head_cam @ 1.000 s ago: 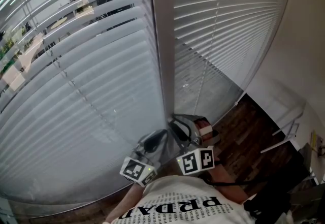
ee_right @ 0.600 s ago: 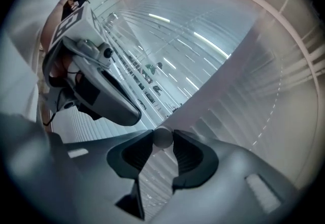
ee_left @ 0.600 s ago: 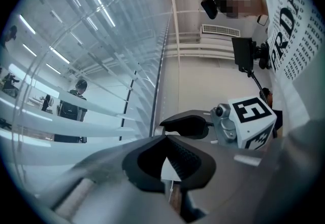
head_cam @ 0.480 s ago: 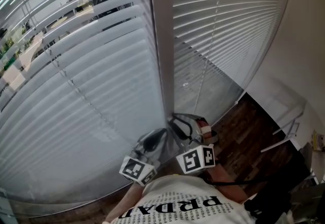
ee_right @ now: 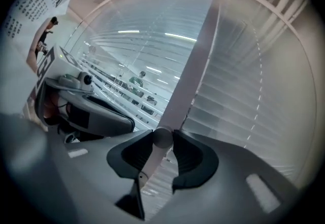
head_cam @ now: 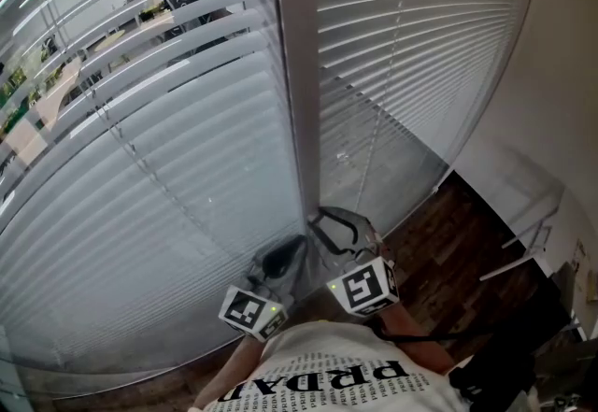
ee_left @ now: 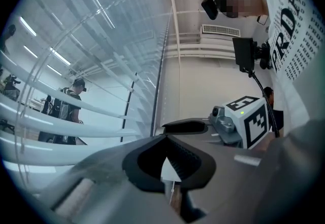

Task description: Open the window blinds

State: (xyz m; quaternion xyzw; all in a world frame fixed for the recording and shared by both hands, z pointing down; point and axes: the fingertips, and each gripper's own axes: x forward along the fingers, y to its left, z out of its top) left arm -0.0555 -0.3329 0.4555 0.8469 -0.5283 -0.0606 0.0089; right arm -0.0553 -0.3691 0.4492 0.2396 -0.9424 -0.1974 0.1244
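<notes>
Right gripper (ee_right: 162, 142) level, fingers (ee_right: 192, 159) on blind wand (ee_right: 162, 137); left gripper (ee_left: 165, 138) beside, closed

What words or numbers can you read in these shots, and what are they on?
"PRDA": large black letters on the shirt, running down the left gripper view's right edge, possibly cut off; the same print shows upside down in the head view.
Rows of small print around it on the shirt: too small to read.
Marker cubes: black-and-white patterns only, no words.
Nothing readable on the blinds.
</notes>
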